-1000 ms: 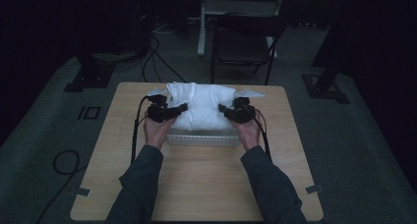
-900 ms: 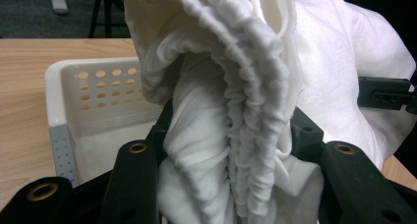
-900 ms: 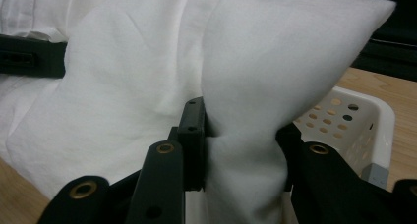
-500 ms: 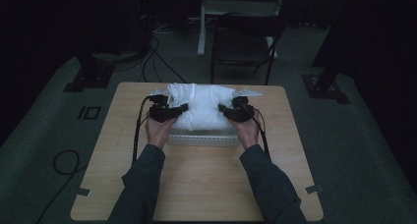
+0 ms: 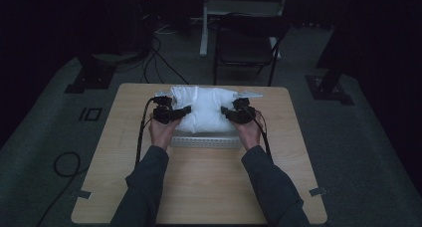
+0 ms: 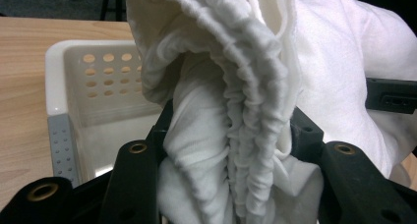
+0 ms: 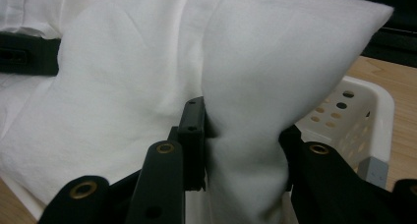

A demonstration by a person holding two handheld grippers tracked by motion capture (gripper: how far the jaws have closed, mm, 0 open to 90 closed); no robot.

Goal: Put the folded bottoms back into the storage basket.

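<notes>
White cloth (image 6: 231, 101) is pinched by left tool (image 6: 228, 150) and right tool (image 7: 241, 140); their views reveal basket (image 6: 93, 76) holes.

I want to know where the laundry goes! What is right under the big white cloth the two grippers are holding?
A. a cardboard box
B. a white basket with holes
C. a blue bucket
B: the white cloth, pinched by the left gripper and right gripper, hangs over a white basket with round holes in its wall.
</notes>
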